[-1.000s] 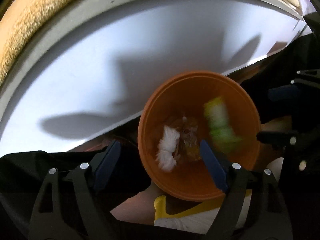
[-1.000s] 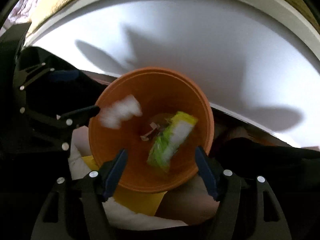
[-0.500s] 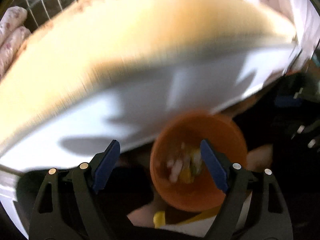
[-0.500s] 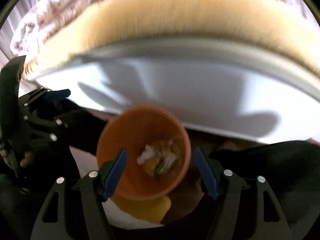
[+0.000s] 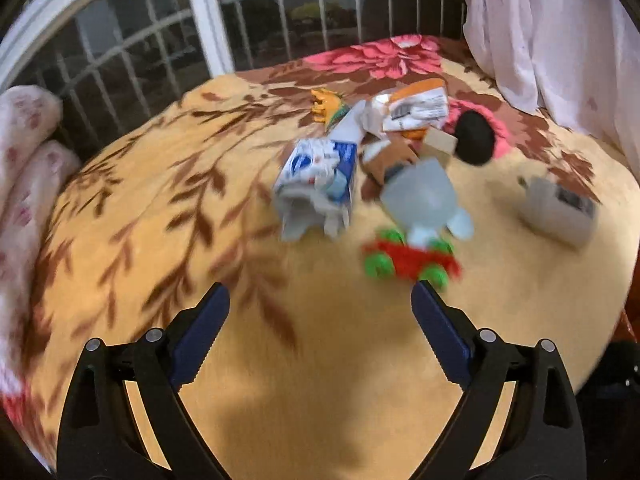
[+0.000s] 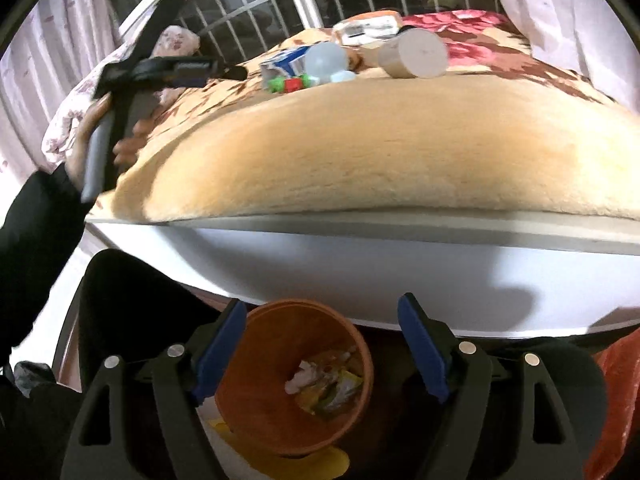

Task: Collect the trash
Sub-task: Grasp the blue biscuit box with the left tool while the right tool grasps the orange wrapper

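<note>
The left gripper (image 5: pixel 320 320) hangs over the yellow floral blanket (image 5: pixel 160 208) with its jaws spread wide and nothing between them; ahead of it, slightly left of its centre line, lies a torn blue-and-white carton (image 5: pixel 316 184); ahead and to the right sits a red toy with green wheels (image 5: pixel 408 260), touching a pale grey plastic cup (image 5: pixel 424 196) just beyond it; farther ahead lie an orange-and-white wrapper (image 5: pixel 416 108) and a black round object (image 5: pixel 474 140), and off to the far right a grey box (image 5: pixel 556 208); motion blur softens all of it. The right gripper (image 6: pixel 320 344) is also open and empty, held below the blanket's edge; directly beneath and between its fingers stands the orange bin (image 6: pixel 276 396), with crumpled white and yellow-green trash (image 6: pixel 324 384) at its bottom.
</note>
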